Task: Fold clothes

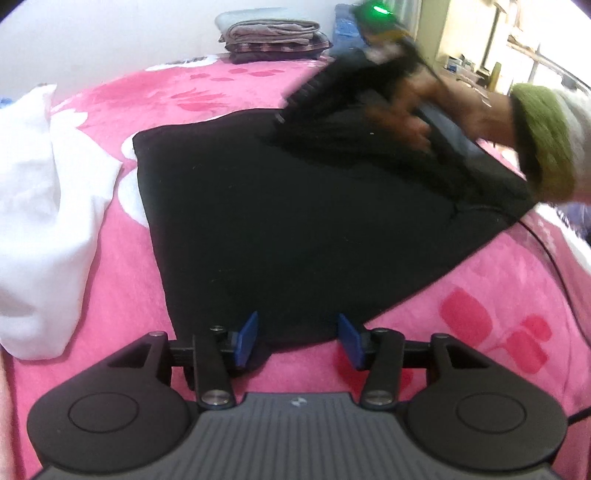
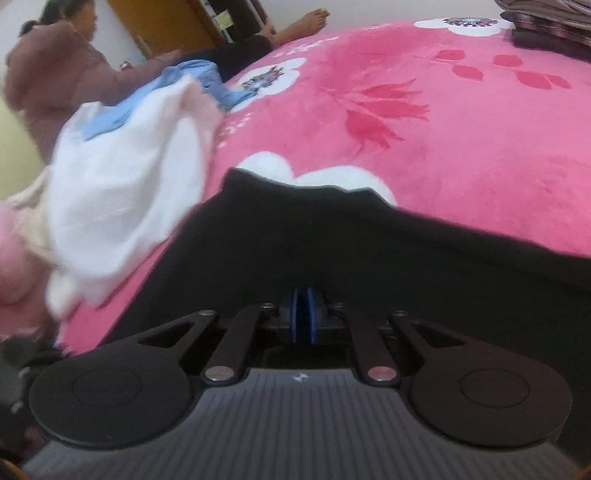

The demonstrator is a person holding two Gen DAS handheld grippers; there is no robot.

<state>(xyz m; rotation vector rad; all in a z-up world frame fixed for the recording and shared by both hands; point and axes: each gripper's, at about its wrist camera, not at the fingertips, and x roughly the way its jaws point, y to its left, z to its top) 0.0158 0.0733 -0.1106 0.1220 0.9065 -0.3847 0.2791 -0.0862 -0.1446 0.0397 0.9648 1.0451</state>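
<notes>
Pink fleece blanket (image 1: 498, 280) with red leaf prints and white flower shapes is covering the bed, and a black garment (image 1: 295, 221) is lying spread flat in the middle of it. Left gripper (image 1: 298, 341) is hovering at the garment's near edge with its blue pads wide apart, gripping nothing. Right gripper (image 2: 303, 314) is showing its pads pressed together with black cloth right at the tips; the garment is filling the view around it, so it appears to be pinching a fold. In the left wrist view the right gripper (image 1: 354, 85) is blurred, raised over the garment's far right corner, held by a hand (image 1: 439, 110) in a green cuff (image 1: 543, 140).

White cloth (image 1: 48, 199) is lying crumpled on the blanket to the left of the garment, just beside it. Light blue clothes (image 2: 199, 79) are sitting beyond the white cloth. Folded stack of brown and maroon textiles (image 1: 275, 38) is resting at the far end of the bed against a pale wall. Another person in a pink top (image 2: 62, 81) is sitting at the bed's far left edge near an orange door (image 2: 166, 26). Shelves with clutter are blurring at the far right.
</notes>
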